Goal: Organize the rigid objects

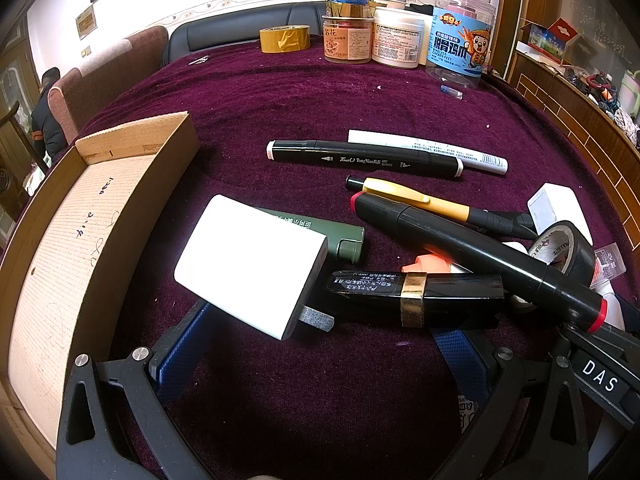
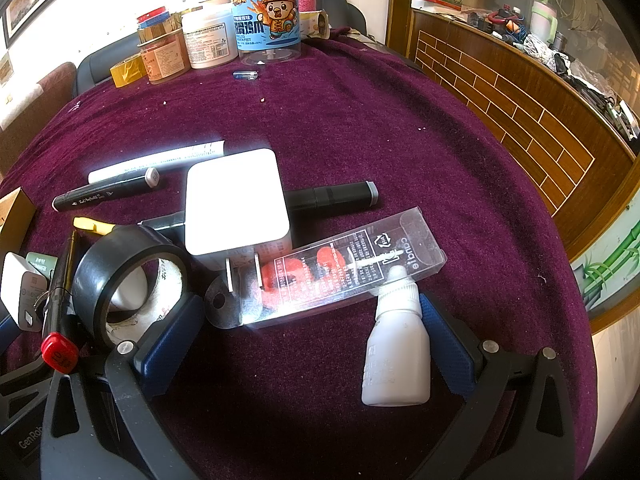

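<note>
Left wrist view: a cardboard box [image 1: 80,232] sits at the far left of the desk [image 1: 280,104], which wears a purple cloth. Just right of the box, a white charger [image 1: 252,264] lies tilted with its prongs toward the camera, resting partly on a green tube [image 1: 344,240]. The left gripper [image 1: 324,356] has its jaws spread wide; the charger sits near the left finger, and I cannot tell whether they touch. To the right lies a black tube [image 1: 416,296] with a gold band, then a long black marker [image 1: 476,256] with red ends crossing over it. Behind are a black art marker [image 1: 364,158], a white pen [image 1: 432,150] and a yellow pen [image 1: 416,198]. At the right edge stands a tape roll [image 1: 564,248].

Right wrist view: the tape roll [image 2: 128,276] leans at the left, just beside the right gripper's [image 2: 308,340] left finger. A second white charger [image 2: 236,204] sits centre. A clear plastic package [image 2: 328,276] lies across between the spread jaws. A white bottle [image 2: 396,356] rests against the right finger, gripped by nothing. Jars [image 2: 264,16] stand at the desk's far edge.
</note>
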